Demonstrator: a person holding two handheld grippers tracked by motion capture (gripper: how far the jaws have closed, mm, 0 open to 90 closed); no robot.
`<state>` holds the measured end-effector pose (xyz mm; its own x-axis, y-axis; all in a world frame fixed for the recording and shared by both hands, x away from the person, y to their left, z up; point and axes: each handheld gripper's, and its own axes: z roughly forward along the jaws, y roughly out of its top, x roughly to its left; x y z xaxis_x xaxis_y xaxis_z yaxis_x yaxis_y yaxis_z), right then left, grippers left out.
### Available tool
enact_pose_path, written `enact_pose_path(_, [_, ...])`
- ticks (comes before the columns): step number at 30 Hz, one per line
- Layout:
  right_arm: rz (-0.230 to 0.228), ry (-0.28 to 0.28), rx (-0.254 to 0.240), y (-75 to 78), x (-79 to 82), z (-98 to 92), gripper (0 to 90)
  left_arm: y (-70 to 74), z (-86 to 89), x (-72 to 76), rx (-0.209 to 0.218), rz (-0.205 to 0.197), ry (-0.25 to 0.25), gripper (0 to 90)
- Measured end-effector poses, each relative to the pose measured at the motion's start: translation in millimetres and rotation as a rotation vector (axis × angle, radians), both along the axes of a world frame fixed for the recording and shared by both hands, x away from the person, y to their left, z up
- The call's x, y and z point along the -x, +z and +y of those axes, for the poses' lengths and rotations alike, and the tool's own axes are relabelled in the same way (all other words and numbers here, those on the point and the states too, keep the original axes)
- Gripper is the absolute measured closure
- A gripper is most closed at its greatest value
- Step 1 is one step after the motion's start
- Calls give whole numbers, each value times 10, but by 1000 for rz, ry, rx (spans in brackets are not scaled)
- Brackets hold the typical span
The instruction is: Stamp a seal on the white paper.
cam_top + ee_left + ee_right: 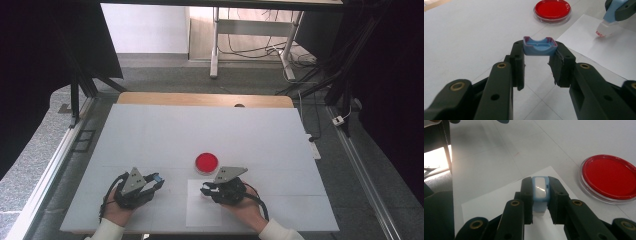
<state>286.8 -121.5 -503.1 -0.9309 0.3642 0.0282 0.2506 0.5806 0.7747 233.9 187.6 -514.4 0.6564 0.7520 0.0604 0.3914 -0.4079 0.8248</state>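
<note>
Stamp (540,191) clamped upright between the right gripper (540,195) jaws, its lower end over the paper sheet (202,212) at the near edge of the table (150,135), just below the red dish (206,162); contact with the sheet cannot be judged. Blue cap (540,46) gripped at the jaw tips of the left gripper (539,53), held above the table left of the sheet, near the same edge
</note>
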Motion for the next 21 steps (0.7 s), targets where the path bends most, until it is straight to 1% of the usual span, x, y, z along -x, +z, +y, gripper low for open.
enact_pose_path(4, [-10,2,11,-11,0,9,750,0,-1,0,1,0,0,659])
enact_pose_path(9, [-8,4,13,-22,-1,19,750,0,0,1,0,-1,-1,659])
enact_pose_path(12, [-18,6,17,-31,-3,22,749,0,1,1,1,0,0,659])
enact_pose_path(16, [-12,3,22,-44,-9,28,750,0,1,0,-1,0,-1,659])
enact_pose_path(18, [-13,5,33,-55,-8,35,749,1,3,1,0,0,-2,659])
enact_pose_path(21, [-27,13,44,-62,3,46,750,0,2,0,1,0,0,659])
